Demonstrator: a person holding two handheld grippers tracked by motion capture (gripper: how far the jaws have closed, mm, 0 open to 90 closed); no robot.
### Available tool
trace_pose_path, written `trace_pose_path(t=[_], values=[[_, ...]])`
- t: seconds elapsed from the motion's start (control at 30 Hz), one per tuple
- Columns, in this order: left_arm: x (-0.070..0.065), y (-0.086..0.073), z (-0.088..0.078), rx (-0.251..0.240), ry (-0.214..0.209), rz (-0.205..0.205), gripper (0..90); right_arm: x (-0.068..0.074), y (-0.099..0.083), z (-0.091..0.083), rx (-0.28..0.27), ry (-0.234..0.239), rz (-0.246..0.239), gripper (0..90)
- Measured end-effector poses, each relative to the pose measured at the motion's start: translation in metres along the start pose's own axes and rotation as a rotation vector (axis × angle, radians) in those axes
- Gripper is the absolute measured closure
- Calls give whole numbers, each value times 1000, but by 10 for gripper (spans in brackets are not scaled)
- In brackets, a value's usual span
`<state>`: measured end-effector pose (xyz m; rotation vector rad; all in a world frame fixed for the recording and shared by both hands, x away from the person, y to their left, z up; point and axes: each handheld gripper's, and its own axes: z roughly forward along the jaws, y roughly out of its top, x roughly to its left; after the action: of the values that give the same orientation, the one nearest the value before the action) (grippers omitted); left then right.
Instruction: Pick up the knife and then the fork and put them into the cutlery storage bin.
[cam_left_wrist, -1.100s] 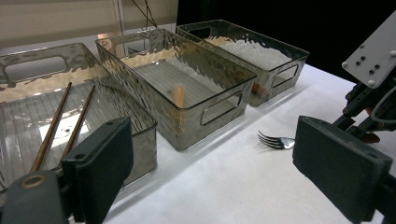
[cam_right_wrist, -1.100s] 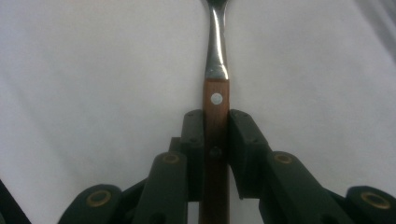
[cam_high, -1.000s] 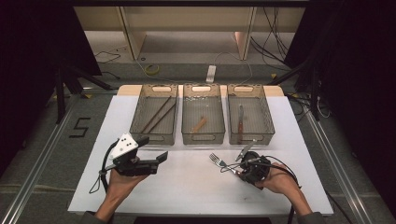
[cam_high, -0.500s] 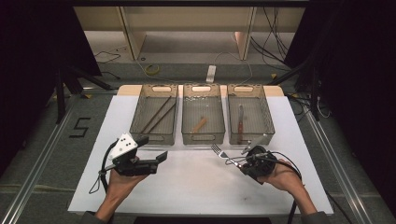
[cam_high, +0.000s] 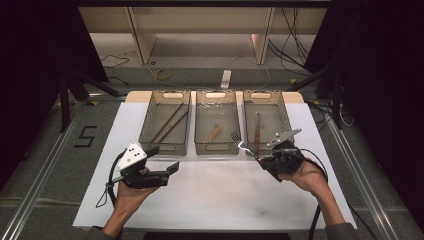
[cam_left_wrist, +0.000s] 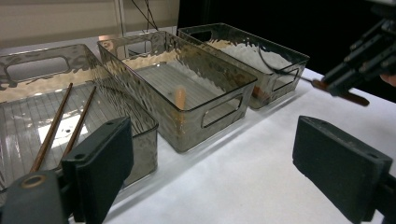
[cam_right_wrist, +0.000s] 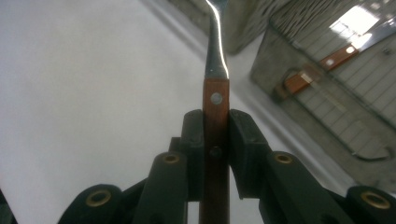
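Observation:
A fork (cam_high: 242, 144) with a steel head and a wooden handle (cam_right_wrist: 215, 105) is clamped between the jaws of my right gripper (cam_high: 262, 159), which is shut on the handle. The fork hangs above the white table just in front of the right bin (cam_high: 266, 95), its tines pointing toward the gap between the middle and right bins. In the right gripper view, the right gripper (cam_right_wrist: 215, 133) pinches the handle from both sides. My left gripper (cam_high: 165, 157) is held above the table's left front with nothing between its wide-apart pads (cam_left_wrist: 100, 163). The left gripper (cam_left_wrist: 219, 172) faces the bins.
Three clear bins stand in a row at the back. The left bin (cam_high: 165, 95) holds two chopsticks (cam_left_wrist: 60, 121). A small wooden piece (cam_high: 214, 133) lies in the middle bin (cam_left_wrist: 187, 74), and a wood-handled knife (cam_high: 257, 127) lies in the right one. White table surface (cam_high: 210, 200) spreads in front.
My right gripper has risen and moved away from me with the fork, from the table's front toward the right bin. The left gripper has stayed where it was.

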<state>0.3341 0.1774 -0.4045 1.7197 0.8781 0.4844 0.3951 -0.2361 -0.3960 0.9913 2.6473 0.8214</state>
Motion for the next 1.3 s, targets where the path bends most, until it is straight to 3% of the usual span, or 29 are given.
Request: trace_pose_path(t=[0.47,0.8,1.3], values=[[0,0,-1,-8,1,-4,121,-29,28,-12,-112,-42,70,771],[0,0,-1,-12,1,-3,122,-52,44,-10,-141,-77,142,771],[1,1,-2,-19,2,-3,122,-77,67,-12,-167,-126,201,771]])
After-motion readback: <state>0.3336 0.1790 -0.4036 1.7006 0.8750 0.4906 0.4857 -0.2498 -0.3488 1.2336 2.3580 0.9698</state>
